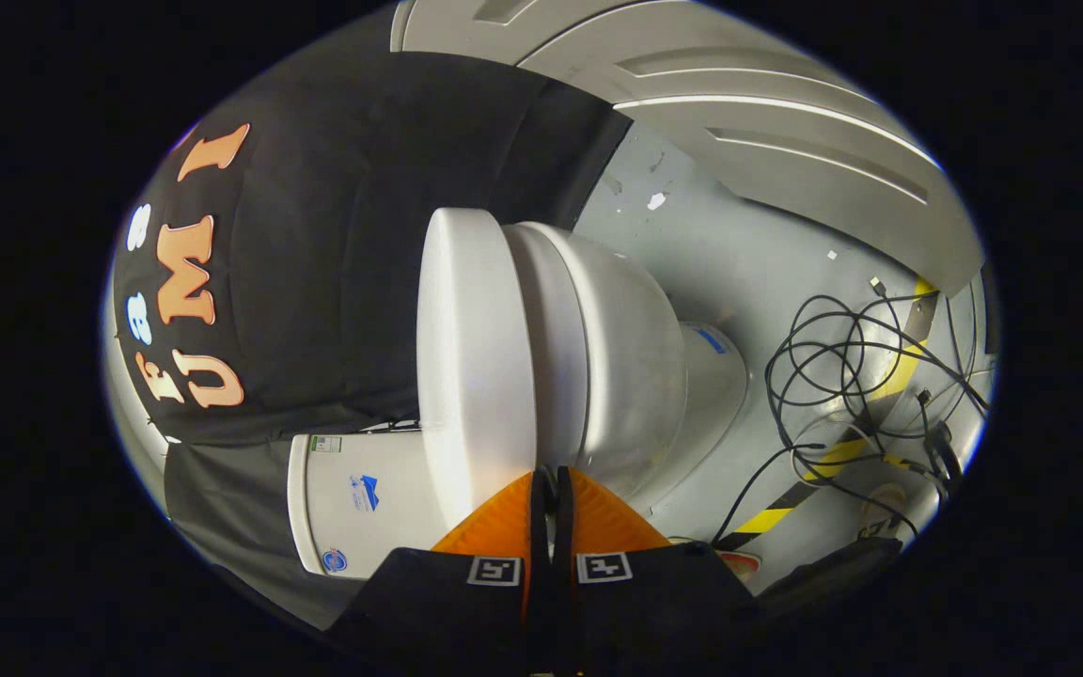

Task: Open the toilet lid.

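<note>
The view is rolled on its side, so the white toilet lies sideways in it. Its lid is down, flat against the seat and the bowl. The tank with small stickers sits behind the lid, beside the fingers. My gripper is shut, its fingers pressed together with only a thin slit between them. The tips sit right at the rim where the lid meets the seat. Nothing shows between the fingers, and whether the tips touch the rim is hard to tell.
Black cloth hangs behind the toilet. On the grey floor beside the bowl lies a tangle of black cables over a yellow-and-black tape strip. A grey panelled door stands beyond.
</note>
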Action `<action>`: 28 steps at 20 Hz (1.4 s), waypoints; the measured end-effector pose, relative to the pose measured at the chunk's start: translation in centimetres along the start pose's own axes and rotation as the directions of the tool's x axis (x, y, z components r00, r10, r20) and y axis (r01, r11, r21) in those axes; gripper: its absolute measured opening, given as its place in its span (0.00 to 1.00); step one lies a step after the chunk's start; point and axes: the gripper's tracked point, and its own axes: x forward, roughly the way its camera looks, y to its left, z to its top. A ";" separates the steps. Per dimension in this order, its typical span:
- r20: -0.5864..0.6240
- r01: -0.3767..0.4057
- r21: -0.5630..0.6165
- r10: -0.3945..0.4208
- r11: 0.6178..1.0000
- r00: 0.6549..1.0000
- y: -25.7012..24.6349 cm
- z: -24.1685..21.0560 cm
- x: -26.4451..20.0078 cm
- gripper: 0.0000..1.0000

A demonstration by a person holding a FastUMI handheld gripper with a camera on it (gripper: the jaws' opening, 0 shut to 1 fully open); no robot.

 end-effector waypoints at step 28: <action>0.244 0.175 -0.748 0.019 0.640 0.970 15.1 -1.1 -4.9 0.08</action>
